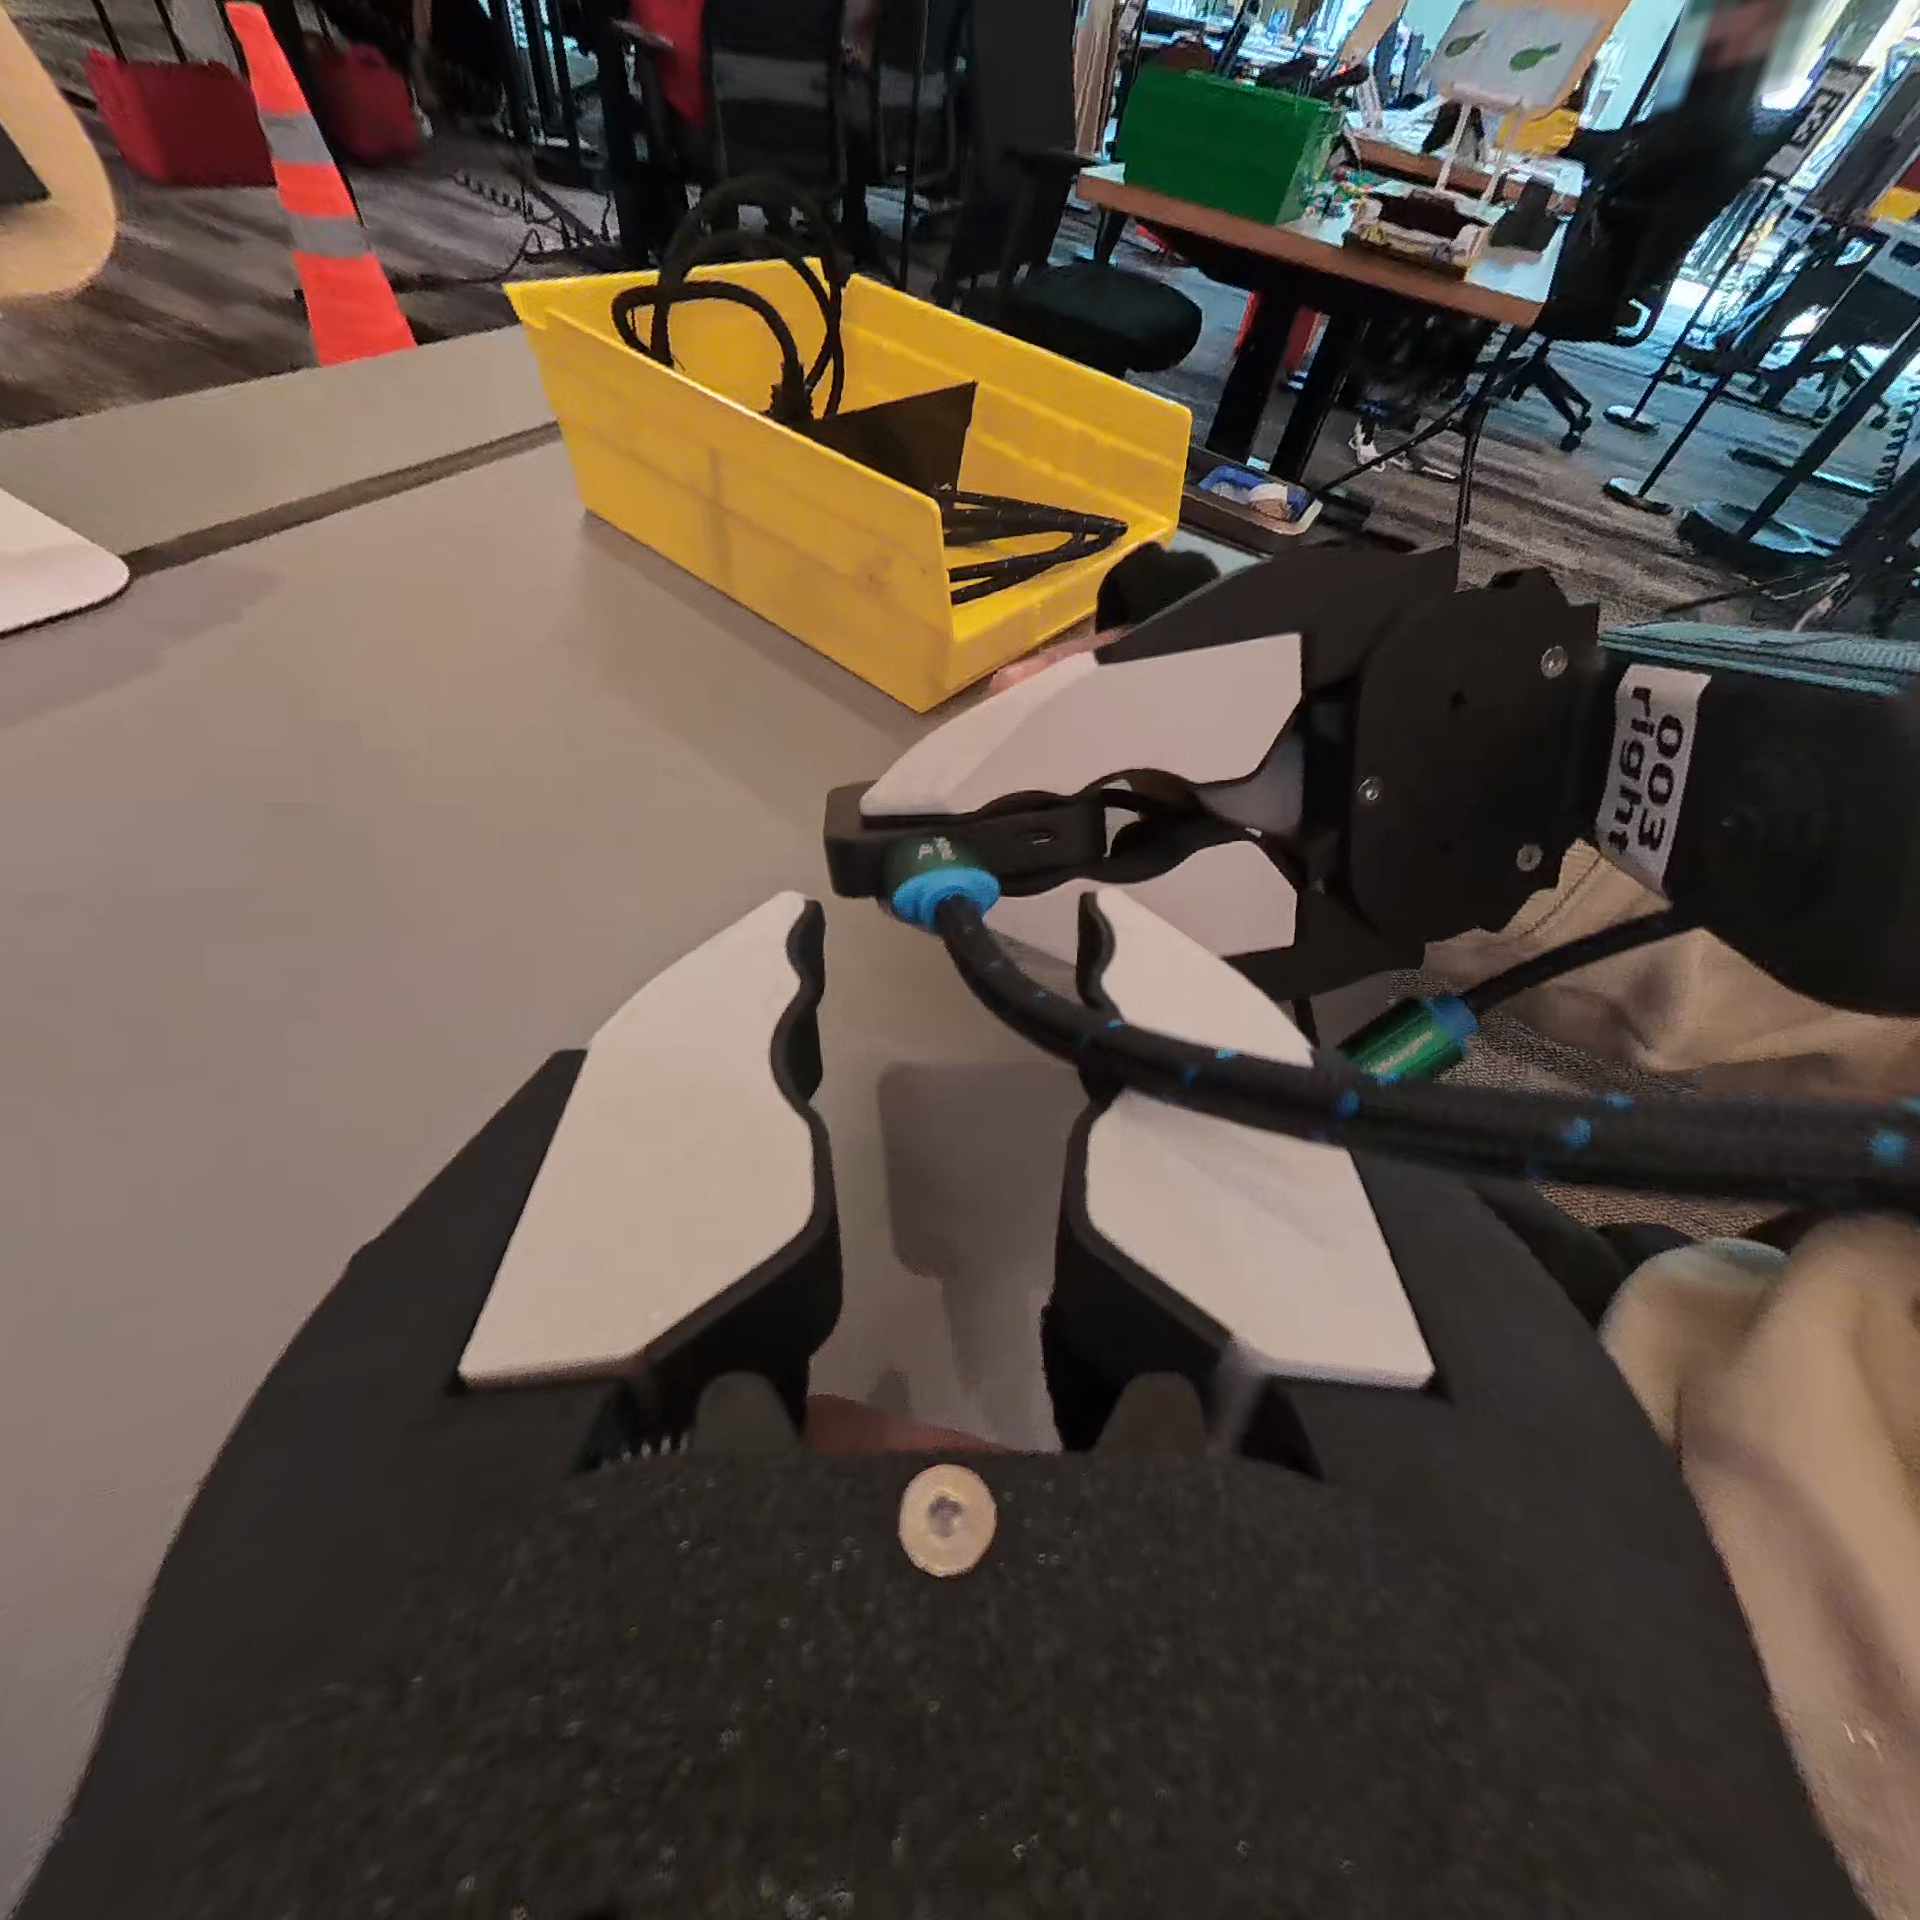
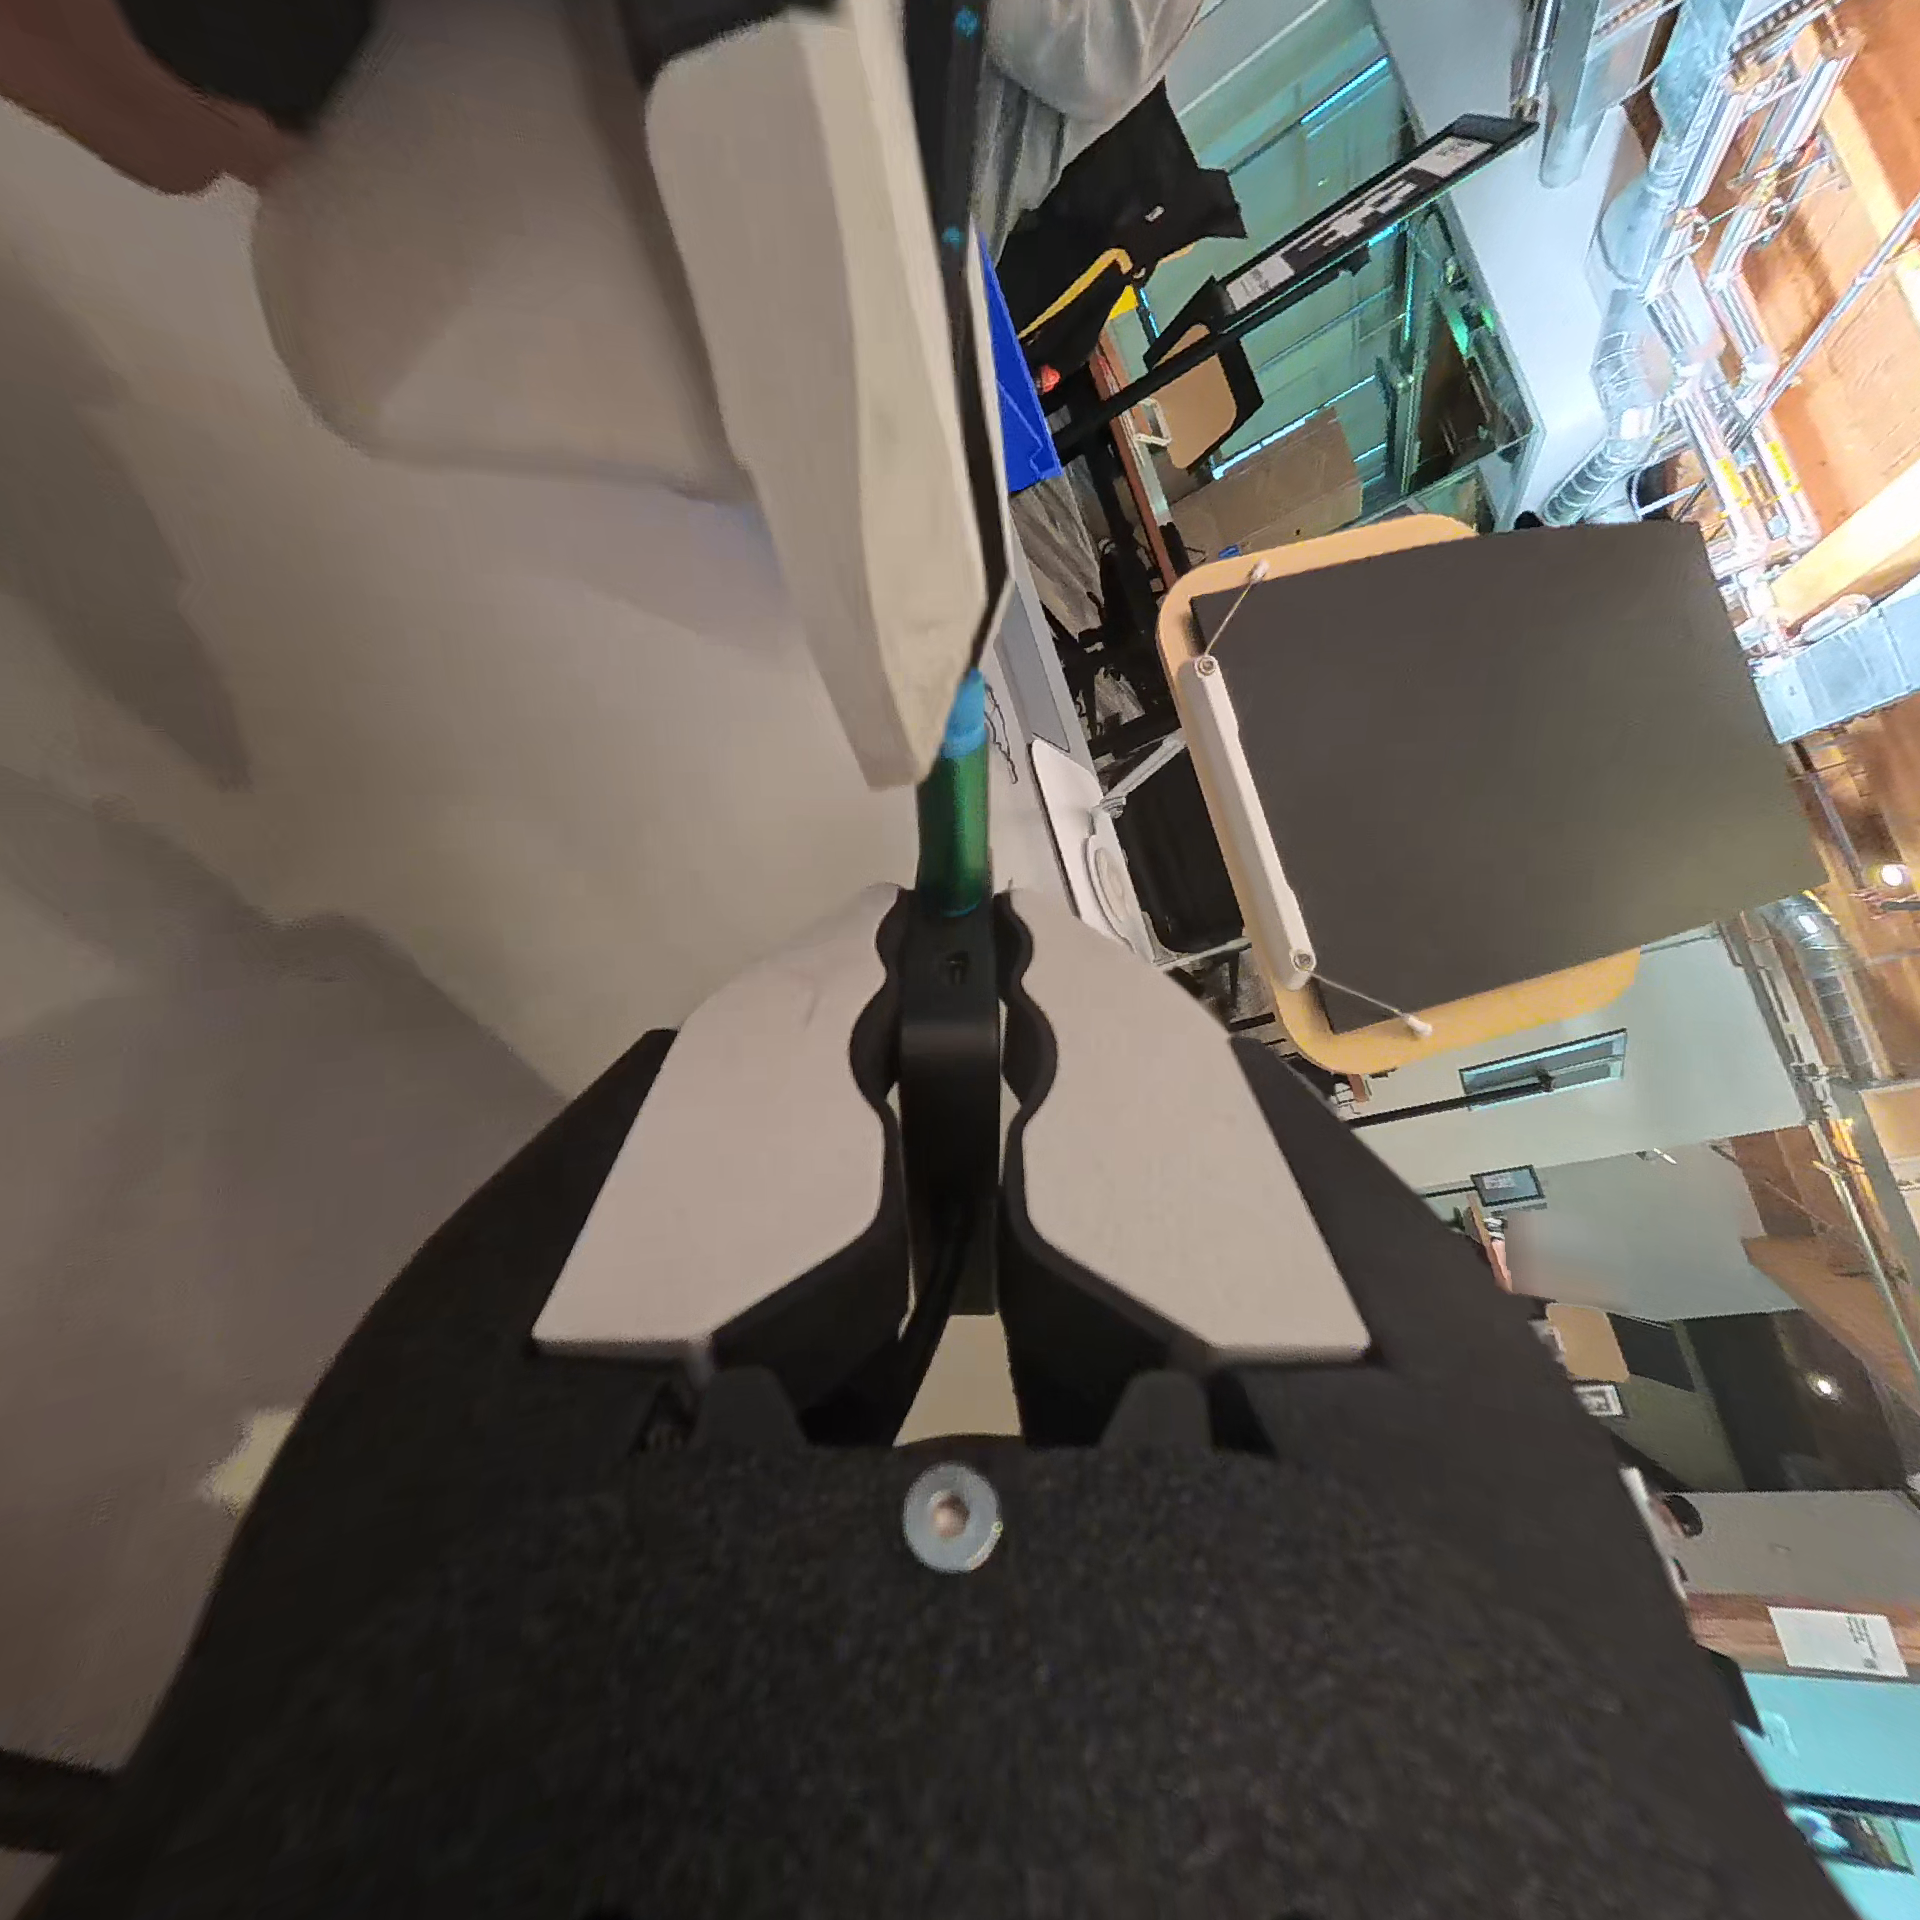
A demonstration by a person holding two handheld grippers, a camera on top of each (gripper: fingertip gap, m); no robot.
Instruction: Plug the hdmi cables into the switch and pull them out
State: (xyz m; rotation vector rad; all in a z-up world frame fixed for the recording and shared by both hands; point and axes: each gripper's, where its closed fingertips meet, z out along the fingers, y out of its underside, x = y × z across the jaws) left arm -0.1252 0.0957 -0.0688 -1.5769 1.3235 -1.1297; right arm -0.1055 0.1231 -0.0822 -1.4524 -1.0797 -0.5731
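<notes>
Counting what I am seeing across my two wrist cameras.

I am holding two grippers, my left gripper (image 1: 940, 935) and my right gripper (image 1: 883, 842), and I am counting one black HDMI switch (image 1: 977, 836). I am seeing two green HDMI plugs, one (image 1: 930, 862) sitting in the switch and a second (image 1: 1403, 1039) hanging loose, on one braided black-and-blue cable (image 1: 1455, 1122) that I can trace. I am also counting one yellow bin (image 1: 769, 520), one bundle of black cables (image 1: 727, 301) in it whose number I cannot tell, one orange traffic cone (image 1: 312, 197) and one green crate (image 1: 1226, 140).
</notes>
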